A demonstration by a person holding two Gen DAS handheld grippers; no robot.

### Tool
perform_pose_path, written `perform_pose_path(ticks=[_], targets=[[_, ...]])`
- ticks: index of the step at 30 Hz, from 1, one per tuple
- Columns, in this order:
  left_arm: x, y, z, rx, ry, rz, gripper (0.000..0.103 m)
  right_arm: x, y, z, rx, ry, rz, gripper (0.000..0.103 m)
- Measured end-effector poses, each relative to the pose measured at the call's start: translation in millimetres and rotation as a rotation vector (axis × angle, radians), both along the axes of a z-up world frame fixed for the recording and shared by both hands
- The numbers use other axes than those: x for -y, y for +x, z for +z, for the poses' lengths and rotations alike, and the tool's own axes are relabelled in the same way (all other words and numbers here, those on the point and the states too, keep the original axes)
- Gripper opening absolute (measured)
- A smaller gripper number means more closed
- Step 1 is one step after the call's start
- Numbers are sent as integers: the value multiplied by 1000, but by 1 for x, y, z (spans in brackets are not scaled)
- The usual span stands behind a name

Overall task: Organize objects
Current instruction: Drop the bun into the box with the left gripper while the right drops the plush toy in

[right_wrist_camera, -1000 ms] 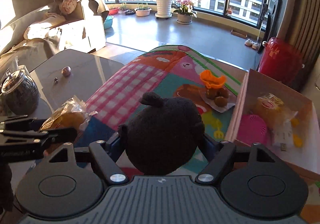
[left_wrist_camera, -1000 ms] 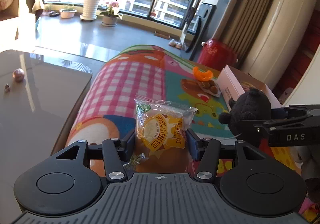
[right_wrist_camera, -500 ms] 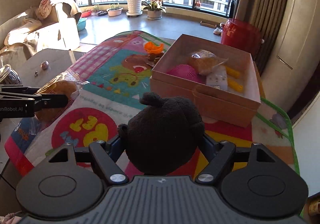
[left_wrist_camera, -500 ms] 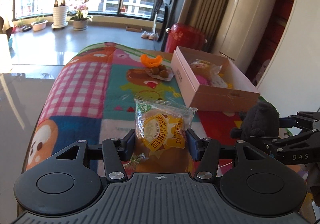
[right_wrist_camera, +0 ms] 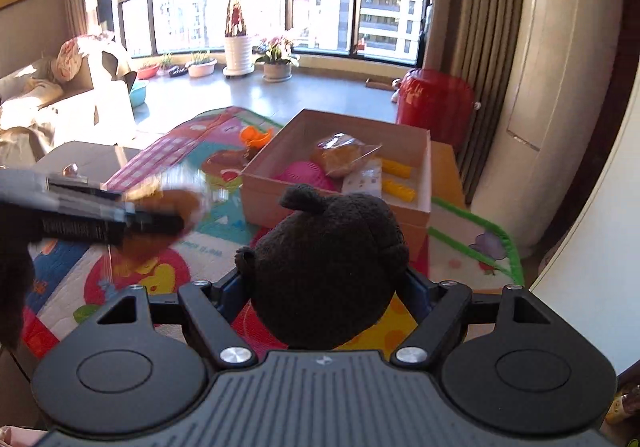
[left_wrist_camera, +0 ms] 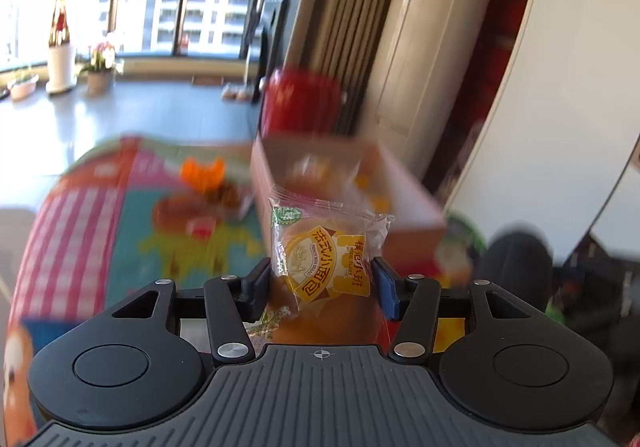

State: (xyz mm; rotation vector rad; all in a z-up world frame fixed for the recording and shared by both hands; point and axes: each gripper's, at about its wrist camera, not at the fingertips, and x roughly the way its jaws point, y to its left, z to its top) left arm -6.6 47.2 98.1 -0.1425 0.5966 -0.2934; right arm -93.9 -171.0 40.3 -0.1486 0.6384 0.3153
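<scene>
The cardboard box is plain tan, paler inside. Inside the box lie a magenta ridged disc, two yellow pieces, a white packet with faint specks, and a golden-brown bun in clear wrap. Left of the box, the mat shows red-and-white check, teal, pink and yellow cartoon patches; right of the box its border is bright green. An orange toy sits left of the box. Behind the box stands a glossy red bin. Nearer than the box, the plush toy is solid black, and the bread packet is clear with a yellow-orange label and green emblem.
</scene>
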Motion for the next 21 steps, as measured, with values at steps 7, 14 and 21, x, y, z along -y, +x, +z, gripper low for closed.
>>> perform_pose_path(ticks=[7,14,21], targets=[[37,89,24,129,-18,-30,60,20,17,-12,-13,34,-76,78],[37,127,-31,63,-87,-4,56,33,21,-15,-18,37,-128,78],[-19,87,-34,75,-162,94,56,40,48,22,32,119,-157,78]])
